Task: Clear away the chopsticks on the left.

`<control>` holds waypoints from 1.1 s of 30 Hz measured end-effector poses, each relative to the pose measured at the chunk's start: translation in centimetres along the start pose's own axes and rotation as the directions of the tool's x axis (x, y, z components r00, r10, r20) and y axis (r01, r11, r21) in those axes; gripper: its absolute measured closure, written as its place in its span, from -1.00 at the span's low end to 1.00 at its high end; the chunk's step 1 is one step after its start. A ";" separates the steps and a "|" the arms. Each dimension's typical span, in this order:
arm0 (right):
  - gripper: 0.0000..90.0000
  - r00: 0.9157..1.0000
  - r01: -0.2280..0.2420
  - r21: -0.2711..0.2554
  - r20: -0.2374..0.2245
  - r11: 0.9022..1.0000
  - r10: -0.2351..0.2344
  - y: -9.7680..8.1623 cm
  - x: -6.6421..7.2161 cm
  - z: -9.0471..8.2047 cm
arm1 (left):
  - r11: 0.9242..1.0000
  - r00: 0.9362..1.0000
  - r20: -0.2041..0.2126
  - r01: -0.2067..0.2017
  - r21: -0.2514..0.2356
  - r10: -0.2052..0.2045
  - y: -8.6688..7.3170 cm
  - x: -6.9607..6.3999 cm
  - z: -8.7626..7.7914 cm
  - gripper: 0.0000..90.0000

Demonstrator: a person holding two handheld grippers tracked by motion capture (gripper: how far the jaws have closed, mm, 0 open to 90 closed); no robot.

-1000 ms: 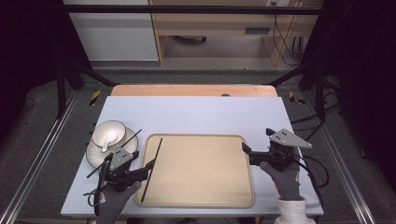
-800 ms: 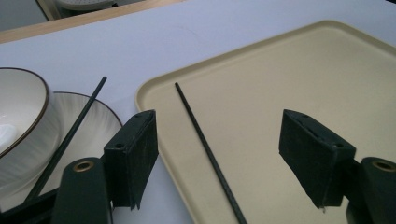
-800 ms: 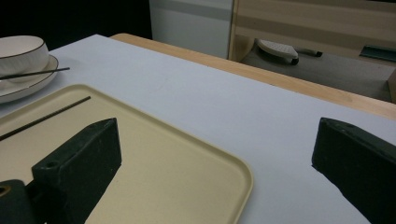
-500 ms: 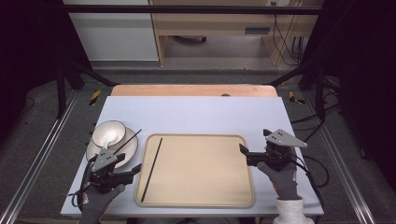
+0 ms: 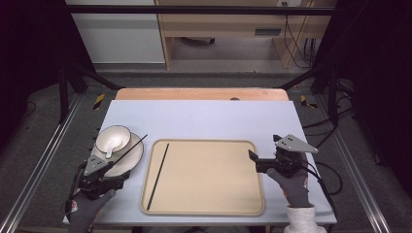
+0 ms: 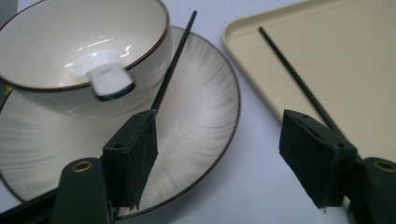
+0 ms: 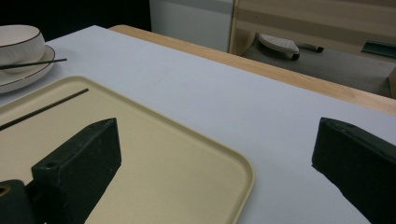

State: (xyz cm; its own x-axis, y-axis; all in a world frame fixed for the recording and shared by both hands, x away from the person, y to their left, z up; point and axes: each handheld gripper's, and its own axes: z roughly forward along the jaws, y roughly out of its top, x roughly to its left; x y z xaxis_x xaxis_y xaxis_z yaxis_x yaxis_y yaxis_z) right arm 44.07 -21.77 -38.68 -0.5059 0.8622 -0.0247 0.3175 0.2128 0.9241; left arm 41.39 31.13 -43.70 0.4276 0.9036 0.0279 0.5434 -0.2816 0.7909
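High view. A beige tray (image 5: 204,194) lies at the near middle of the pale table (image 5: 209,116). One black chopstick (image 5: 158,175) lies inside the tray along its left edge. At the table's near left edge a plate (image 5: 132,158) carries a bowl (image 5: 112,138) with a white spoon (image 5: 109,147) in it; a second chopstick (image 5: 130,147) leans across the plate's right part. The left gripper (image 5: 116,177) is at the near rim of the plate, beside the tray's left edge. The right gripper (image 5: 253,161) hovers at the tray's right edge, jaws pointing left.

Left gripper view. The jaws stand wide apart, having just been opening and then closing a little, with nothing pressed between them. The second chopstick (image 6: 173,63) runs up from behind the left jaw, over the plate (image 6: 205,112) and past the bowl (image 6: 70,42). The first chopstick (image 6: 294,77) lies in the tray (image 6: 355,56) behind the right jaw.

Right gripper view. The jaws are wide apart and empty, set over the tray's far right corner (image 7: 233,163). The first chopstick (image 7: 44,109) lies in the tray at far left; plate (image 7: 28,74) and bowl (image 7: 18,44) stand beyond.
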 end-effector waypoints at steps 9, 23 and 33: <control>-0.97 1.000 -0.002 0.001 -0.001 1.000 0.002 0.0 0.1 0.1 | 0.999 0.999 -0.046 0.019 0.030 -0.018 -0.6 2.4 0.8 -0.20; -0.97 1.000 0.002 0.006 -0.003 1.000 -0.002 -0.1 0.1 0.3 | 0.996 0.998 -0.065 -0.004 0.090 0.010 -0.4 3.6 2.9 0.50; -0.97 1.000 0.004 0.006 -0.003 1.000 -0.003 -0.1 0.1 0.3 | 0.996 0.999 -0.034 -0.015 0.091 0.018 -0.3 3.4 2.9 0.82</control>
State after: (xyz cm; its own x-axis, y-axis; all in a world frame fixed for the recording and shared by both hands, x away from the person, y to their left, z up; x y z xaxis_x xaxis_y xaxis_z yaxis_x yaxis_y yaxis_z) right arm 44.23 -21.53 -38.89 -0.5091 0.8603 -0.0270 0.3209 0.2188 0.9215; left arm 44.76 33.31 -45.65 0.4125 0.9088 0.0629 0.6002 -0.3231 0.7317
